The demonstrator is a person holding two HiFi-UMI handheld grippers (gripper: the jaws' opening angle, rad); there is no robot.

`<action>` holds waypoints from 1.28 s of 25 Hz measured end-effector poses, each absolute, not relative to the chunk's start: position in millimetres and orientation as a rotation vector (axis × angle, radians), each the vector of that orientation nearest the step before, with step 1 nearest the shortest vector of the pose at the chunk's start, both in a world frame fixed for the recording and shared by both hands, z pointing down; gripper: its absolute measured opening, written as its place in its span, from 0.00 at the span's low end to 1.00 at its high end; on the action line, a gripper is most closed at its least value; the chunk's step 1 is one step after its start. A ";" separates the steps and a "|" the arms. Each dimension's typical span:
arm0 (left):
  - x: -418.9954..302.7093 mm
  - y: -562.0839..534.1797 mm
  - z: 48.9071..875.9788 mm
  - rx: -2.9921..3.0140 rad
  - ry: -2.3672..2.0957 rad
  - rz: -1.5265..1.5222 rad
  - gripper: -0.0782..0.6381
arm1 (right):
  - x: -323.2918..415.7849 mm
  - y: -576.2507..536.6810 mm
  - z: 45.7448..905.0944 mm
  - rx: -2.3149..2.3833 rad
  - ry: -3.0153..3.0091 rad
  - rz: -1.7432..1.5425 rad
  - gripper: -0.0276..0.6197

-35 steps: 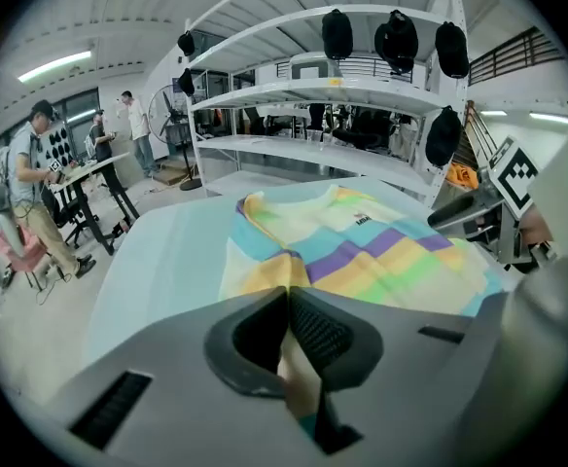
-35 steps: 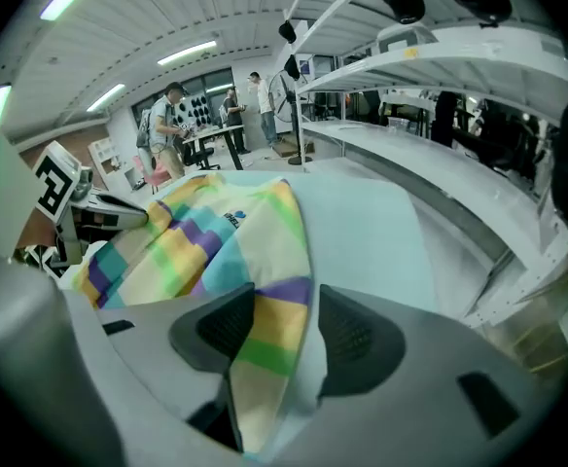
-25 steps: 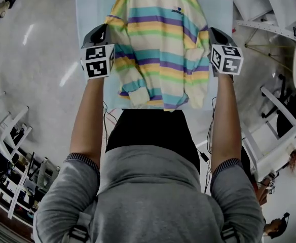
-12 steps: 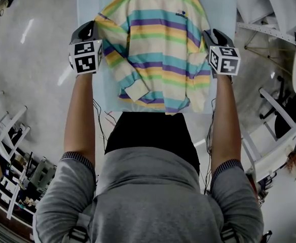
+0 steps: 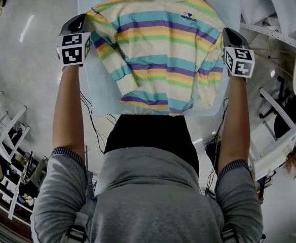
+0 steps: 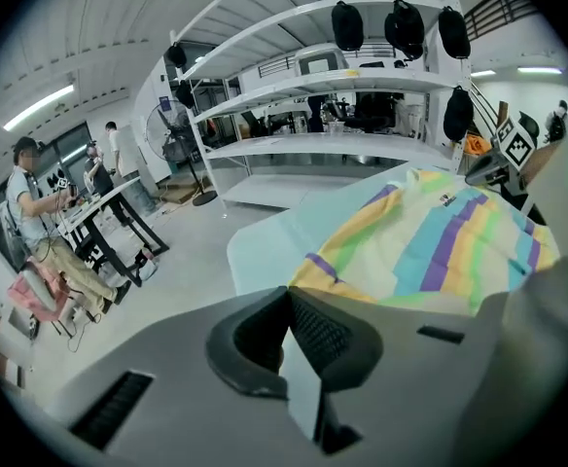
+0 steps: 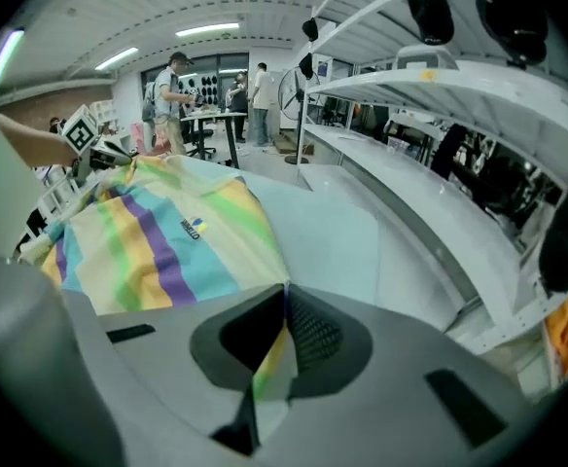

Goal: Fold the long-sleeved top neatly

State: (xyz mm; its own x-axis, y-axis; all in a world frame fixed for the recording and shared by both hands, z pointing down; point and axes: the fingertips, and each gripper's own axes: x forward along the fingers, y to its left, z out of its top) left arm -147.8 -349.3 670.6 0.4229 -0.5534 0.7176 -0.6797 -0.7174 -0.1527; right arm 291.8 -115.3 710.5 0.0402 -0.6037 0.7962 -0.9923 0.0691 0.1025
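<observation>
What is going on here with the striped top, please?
A person holds a gripper in each hand at a striped top that lies front up on a pale table. The left gripper is shut at the top's edge on its side, and the right gripper is shut on striped cloth at the opposite edge. One sleeve slants across the body. The body is not yet folded.

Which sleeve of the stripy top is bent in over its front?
The sleeve at the head view's left: it slants inward, cream cuff on the top's front. The other sleeve runs straight down the side.
</observation>
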 end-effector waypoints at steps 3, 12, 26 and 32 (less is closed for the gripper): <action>-146.5 -367.1 666.1 2.577 -1.050 1.200 0.13 | 303.1 -127.1 706.1 1.577 -1.632 0.623 0.08; -111.3 -426.4 681.4 2.690 -0.906 1.310 0.14 | 345.3 -182.1 714.9 1.505 -1.602 0.516 0.10; -152.1 -356.3 659.7 2.628 -0.934 1.185 0.37 | 302.8 -155.4 672.0 1.611 -1.729 0.639 0.45; -159.0 -261.9 656.7 2.575 -0.905 1.113 0.37 | 241.7 -99.3 659.3 1.551 -1.811 0.654 0.45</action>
State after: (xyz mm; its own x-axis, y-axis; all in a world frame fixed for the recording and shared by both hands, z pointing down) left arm -159.0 -261.9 656.7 0.5309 -0.4586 0.7126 -0.6040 -0.7946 -0.0614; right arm 241.7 -99.3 659.3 -0.0824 -0.6555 0.7507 -0.9840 0.1731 0.0431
